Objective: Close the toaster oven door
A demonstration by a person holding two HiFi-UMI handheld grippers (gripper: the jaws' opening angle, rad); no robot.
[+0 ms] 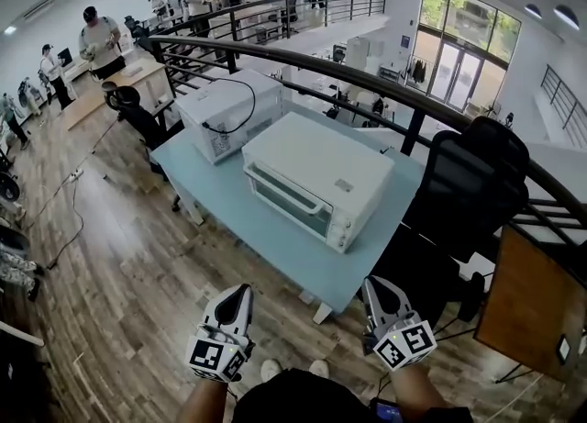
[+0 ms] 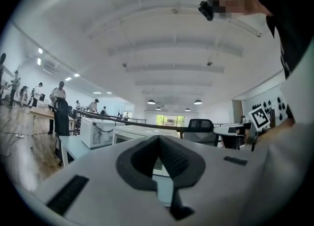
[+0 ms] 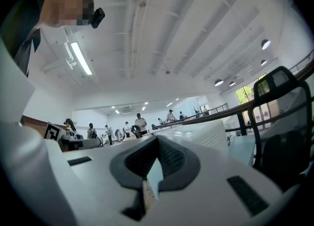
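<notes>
Left gripper [image 1: 240, 291] and right gripper [image 1: 374, 283], white shells, both clenched on nothing.
Boxy white oven [image 1: 316, 178] sits mid-table [image 1: 211, 199], its glass door flush, on smooth pale-blue top.

jaws together (empty), toaster oven [image 2: 135, 132] beyond

toaster oven [image 1: 321, 173]: matt white metal; table [image 1: 220, 199]: smooth, matt; floor [image 1: 119, 293]: wood planks
</notes>
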